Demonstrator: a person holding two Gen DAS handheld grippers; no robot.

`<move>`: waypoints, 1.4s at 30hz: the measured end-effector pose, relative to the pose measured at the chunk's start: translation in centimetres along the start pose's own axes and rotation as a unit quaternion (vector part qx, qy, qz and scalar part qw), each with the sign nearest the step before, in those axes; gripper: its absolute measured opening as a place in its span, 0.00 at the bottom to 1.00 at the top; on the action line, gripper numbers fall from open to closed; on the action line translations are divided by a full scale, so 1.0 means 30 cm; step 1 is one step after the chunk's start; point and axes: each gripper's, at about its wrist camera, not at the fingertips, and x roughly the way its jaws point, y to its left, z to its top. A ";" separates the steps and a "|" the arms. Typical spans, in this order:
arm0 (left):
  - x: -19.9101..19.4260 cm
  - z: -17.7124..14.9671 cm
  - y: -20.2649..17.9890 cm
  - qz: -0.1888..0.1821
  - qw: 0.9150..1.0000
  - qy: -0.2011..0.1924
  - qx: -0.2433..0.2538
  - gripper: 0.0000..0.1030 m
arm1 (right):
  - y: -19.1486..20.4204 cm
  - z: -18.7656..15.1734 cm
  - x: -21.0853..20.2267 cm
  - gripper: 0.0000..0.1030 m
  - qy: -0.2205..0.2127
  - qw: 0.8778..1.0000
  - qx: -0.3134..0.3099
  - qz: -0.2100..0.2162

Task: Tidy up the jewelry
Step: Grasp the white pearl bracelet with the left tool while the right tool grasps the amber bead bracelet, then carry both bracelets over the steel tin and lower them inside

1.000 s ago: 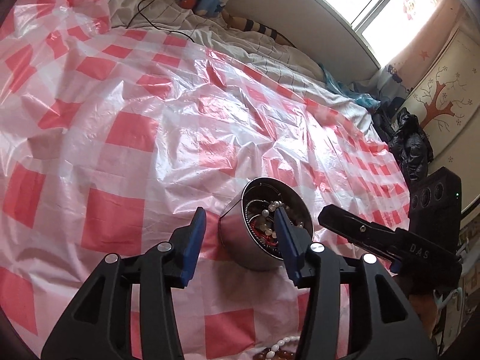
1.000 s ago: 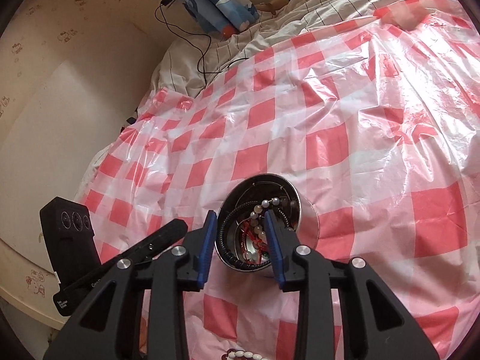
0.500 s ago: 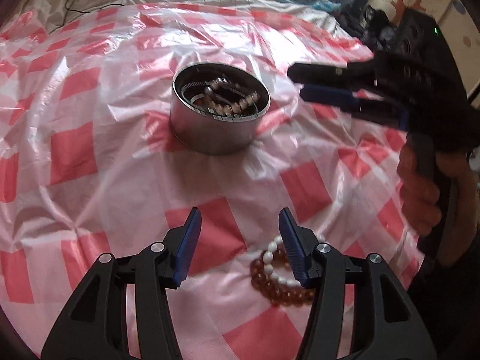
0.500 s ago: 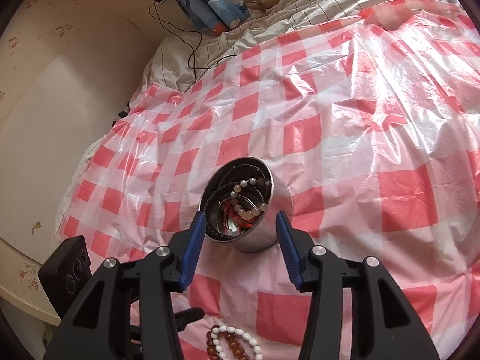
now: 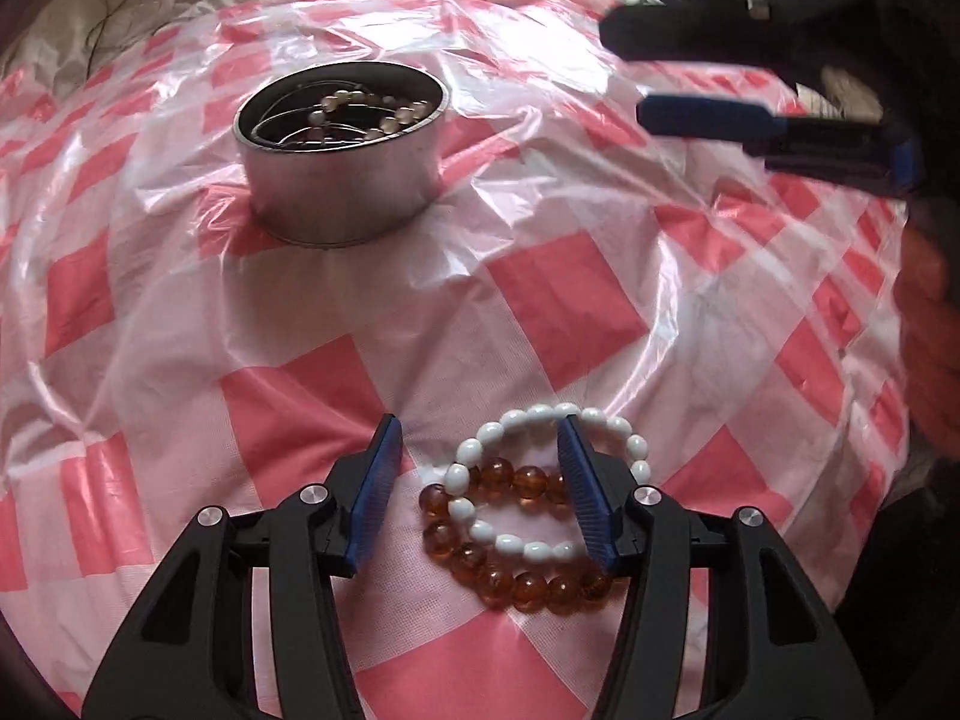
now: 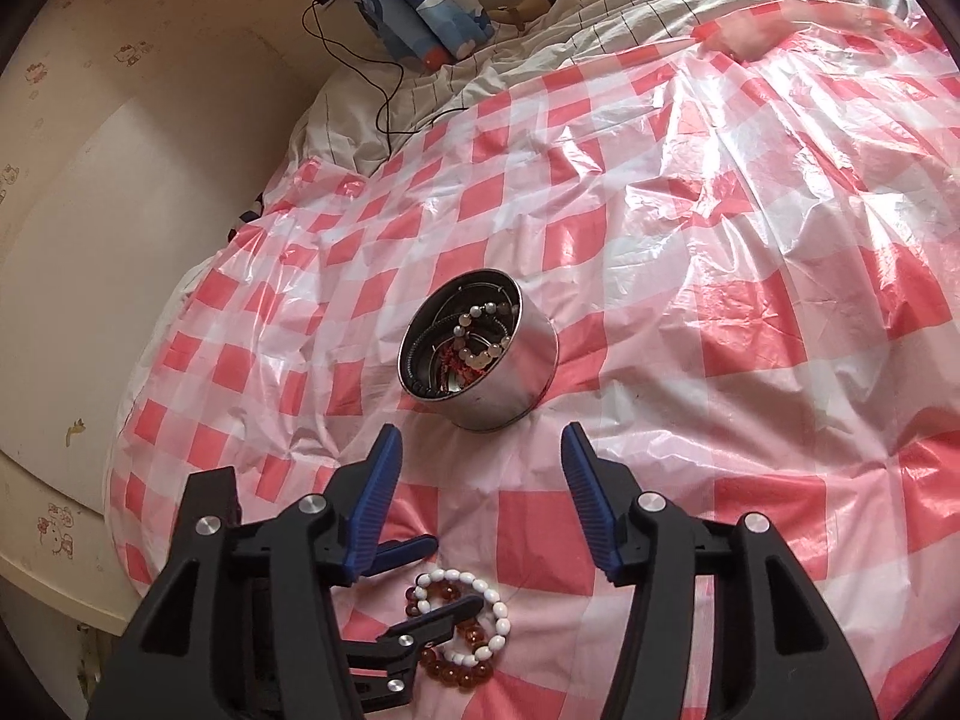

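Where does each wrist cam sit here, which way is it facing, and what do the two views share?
Left wrist: on the left gripper, angled down at the white bracelet and amber bracelet lying between its open fingers, untouched; the right gripper and a hand enter from the right.
Right wrist: on the right gripper, looking down over the checked sheet at the metal tin; its fingers are opening, nothing between them; the left gripper shows low in frame.
Shared: the tin, both bracelets, the sheet.

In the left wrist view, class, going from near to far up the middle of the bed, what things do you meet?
Left gripper → white bead bracelet lying over the amber bead bracelet → checked plastic sheet → metal tin holding jewelry.
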 end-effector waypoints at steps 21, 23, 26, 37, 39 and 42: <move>-0.201 -0.084 0.389 0.015 0.979 -0.064 -0.196 0.06 | 0.199 -0.234 0.194 0.53 0.158 0.967 -0.197 -0.020; -0.192 -0.099 0.411 0.019 0.978 -0.057 -0.200 0.06 | 0.213 -0.275 0.223 0.41 0.176 0.955 -0.234 -0.049; -0.194 -0.116 0.422 0.020 0.978 -0.052 -0.200 0.07 | 0.224 -0.346 0.254 0.28 0.187 0.928 -0.303 -0.110; -0.228 -0.126 0.425 -0.053 0.969 -0.080 -0.229 0.07 | 0.113 -0.208 0.133 0.12 0.132 0.979 -0.098 0.117; -0.254 -0.115 0.421 -0.081 0.963 -0.099 -0.236 0.07 | 0.100 -0.173 0.089 0.12 0.103 0.978 -0.062 0.173; -0.287 -0.090 0.393 -0.107 0.958 -0.121 -0.235 0.07 | 0.092 -0.134 0.058 0.12 0.066 0.972 -0.019 0.225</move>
